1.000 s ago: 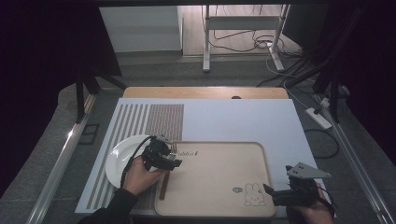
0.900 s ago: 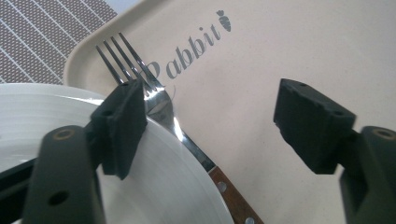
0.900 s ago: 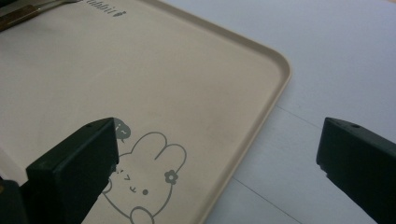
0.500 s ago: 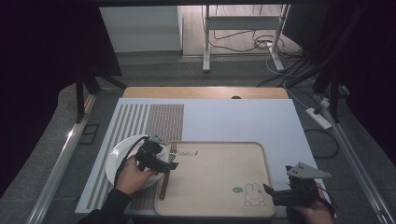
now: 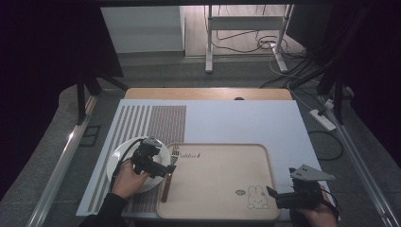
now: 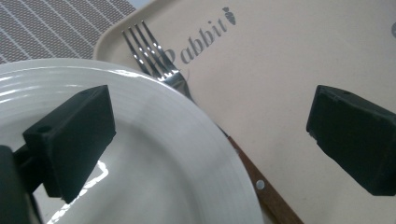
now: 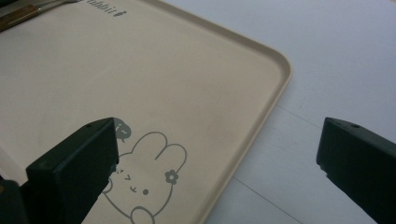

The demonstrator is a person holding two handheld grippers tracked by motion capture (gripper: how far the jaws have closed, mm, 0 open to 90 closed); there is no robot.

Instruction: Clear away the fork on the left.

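A white plate (image 5: 119, 158) lies on the striped mat left of a beige tray (image 5: 222, 163). A fork (image 5: 166, 185) with a wooden handle lies along the tray's left side, tines pointing away. My left gripper (image 5: 161, 169) hovers open over the plate's right rim. In the left gripper view, one jaw hangs over the plate (image 6: 154, 158) and the other over the tray (image 6: 280, 60), with the fork (image 6: 152, 49) between them and its neck hidden behind the plate rim. My right gripper (image 5: 275, 196) stands open at the tray's near right corner, empty, above the rabbit drawing (image 7: 144, 179).
A white mat (image 5: 236, 123) with a striped left part (image 5: 142, 123) covers the table. The table's wooden far edge (image 5: 208, 93) lies beyond it. Metal rails run along both sides. Cables and a power strip (image 5: 321, 119) lie on the floor to the right.
My left gripper has drifted a little left and toward the person, over the plate's rim. The right gripper has stayed put.
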